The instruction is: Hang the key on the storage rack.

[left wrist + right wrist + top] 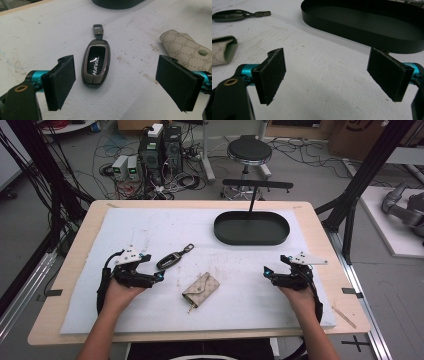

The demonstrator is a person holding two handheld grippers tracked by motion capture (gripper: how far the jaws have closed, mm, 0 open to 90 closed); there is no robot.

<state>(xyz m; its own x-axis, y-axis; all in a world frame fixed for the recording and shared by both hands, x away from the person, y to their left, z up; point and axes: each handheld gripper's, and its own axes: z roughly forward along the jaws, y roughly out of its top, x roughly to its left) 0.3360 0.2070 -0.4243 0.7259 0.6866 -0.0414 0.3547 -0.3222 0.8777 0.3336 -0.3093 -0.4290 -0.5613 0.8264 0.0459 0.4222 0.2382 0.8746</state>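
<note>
Nearest the person, the left gripper [159, 276] rests low on the white foam mat [125, 227] with its jaws spread wide and nothing between the pads. The right gripper [267, 272] sits on the far side of the mat in the same released state, its pads apart over bare foam.

Just ahead of the left gripper lies the car key fob [95, 63], flat on the mat, its dark glossy face up and its metal clip end pointing away toward the tray. In the left gripper view the fob sits between the lines of the two jaws but still ahead of them, untouched. This looks like the approach before a pick: the next move would call for easing the left gripper forward and down until the pads flank the fob's long sides, then closing.

Beside the fob, toward the middle of the mat, lies the beige key pouch [201, 289], near but apart from it; the right-hand pad must pass between the two without nudging the pouch. Whether that gap is wide enough is hard to judge from the high view.

Farther off stands the dark oval tray [226, 236], empty, with open mat all the way to it. Its raised rim and the upright post [253, 202] at its back edge are the things to clear.
</note>
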